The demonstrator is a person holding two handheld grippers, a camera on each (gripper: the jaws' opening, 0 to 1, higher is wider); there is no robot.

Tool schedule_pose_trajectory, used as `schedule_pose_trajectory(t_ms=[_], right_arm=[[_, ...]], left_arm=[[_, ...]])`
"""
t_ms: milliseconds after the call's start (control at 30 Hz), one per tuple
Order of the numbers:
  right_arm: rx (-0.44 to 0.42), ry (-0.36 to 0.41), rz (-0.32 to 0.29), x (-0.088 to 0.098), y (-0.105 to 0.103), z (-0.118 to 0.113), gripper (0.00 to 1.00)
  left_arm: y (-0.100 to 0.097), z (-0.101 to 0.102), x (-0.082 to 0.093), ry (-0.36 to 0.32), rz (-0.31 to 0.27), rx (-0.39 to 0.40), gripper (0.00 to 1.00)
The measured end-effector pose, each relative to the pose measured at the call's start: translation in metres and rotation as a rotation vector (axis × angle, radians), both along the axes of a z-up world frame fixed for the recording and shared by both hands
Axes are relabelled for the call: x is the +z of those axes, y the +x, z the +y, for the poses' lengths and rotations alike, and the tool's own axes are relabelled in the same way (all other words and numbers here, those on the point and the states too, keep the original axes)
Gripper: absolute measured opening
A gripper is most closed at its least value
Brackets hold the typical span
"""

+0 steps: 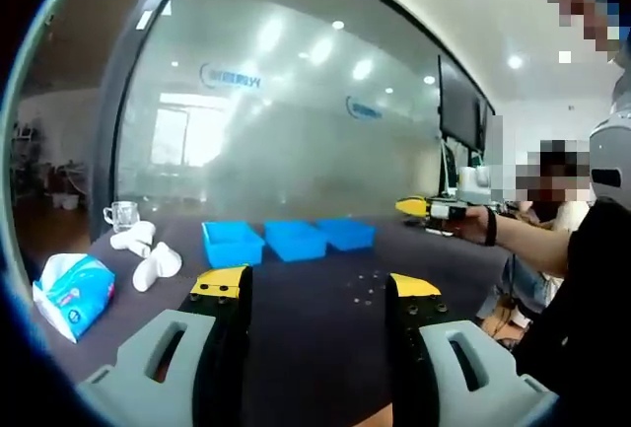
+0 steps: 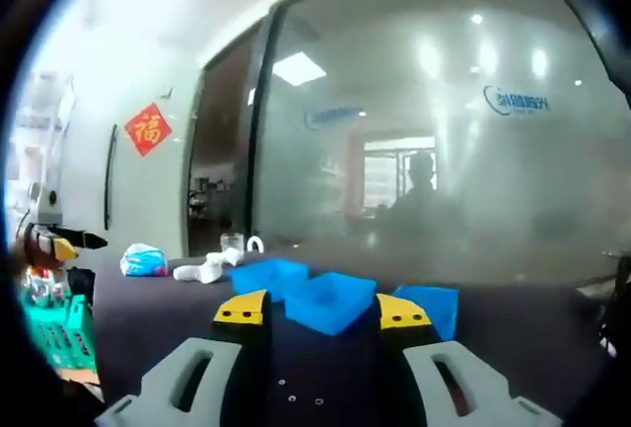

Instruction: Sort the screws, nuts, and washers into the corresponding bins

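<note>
Your left gripper (image 1: 317, 289) hangs above the dark table (image 1: 325, 348) with its jaws spread wide and nothing between them. Straight beyond the yellow tips sit three blue bins (image 1: 288, 239) in a row, the nearest one just past your left jaw, the other two trailing off toward the right jaw's side. They look empty from here, though you cannot see their floors fully. The small hardware (image 1: 367, 291) lies scattered on the table between the jaws and a little toward the right one, short of the bins; the pieces are too small to tell screws from nuts or washers. Off to the left of your left jaw: a tissue pack (image 1: 73, 292), a heap of white pieces (image 1: 146, 252), and a glass mug (image 1: 122, 215) behind them. Far to the right, a seated person's hand (image 1: 481, 222) holds another yellow-tipped tool (image 1: 430, 209).

Your right gripper (image 2: 323, 311) is also parted wide, holding nothing. In the right gripper view the blue bins (image 2: 330, 301) sit directly ahead of the tips, the middle one framed between the jaws. A few specks of hardware (image 2: 302, 395) show low on the table (image 2: 148, 323) between the jaws. Left of your left jaw lie the white pieces (image 2: 202, 269), the mug (image 2: 233, 243) and the tissue pack (image 2: 144, 260); a green crate (image 2: 49, 333) sits at the far left edge
</note>
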State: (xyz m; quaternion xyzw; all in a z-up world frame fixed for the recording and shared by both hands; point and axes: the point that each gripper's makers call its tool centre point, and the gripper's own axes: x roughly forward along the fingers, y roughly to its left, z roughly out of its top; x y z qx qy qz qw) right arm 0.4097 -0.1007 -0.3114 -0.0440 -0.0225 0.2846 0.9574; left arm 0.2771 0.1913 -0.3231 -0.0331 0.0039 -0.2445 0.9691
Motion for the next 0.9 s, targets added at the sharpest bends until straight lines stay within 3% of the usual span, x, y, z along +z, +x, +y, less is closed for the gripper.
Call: schedule_pose_trajectory(t_ms=[267, 467, 733, 900], right_arm=[[0.036, 0.013, 0.024, -0.007, -0.054, -0.009, 0.39], [0.036, 0.05, 0.048, -0.012, -0.085, -0.032, 0.42], [0.012, 0.039, 0.078, -0.028, -0.114, -0.063, 0.44], [-0.006, 0.041, 0.085, -0.031, -0.117, -0.076, 0.44]], left_arm=[[0.002, -0.011, -0.001, 0.019, 0.005, -0.037, 0.53], [0.0, -0.014, -0.002, 0.026, 0.009, -0.052, 0.53], [-0.004, -0.011, -0.006, 0.03, 0.019, -0.044, 0.53], [-0.003, -0.019, -0.009, 0.035, 0.027, -0.061, 0.53]])
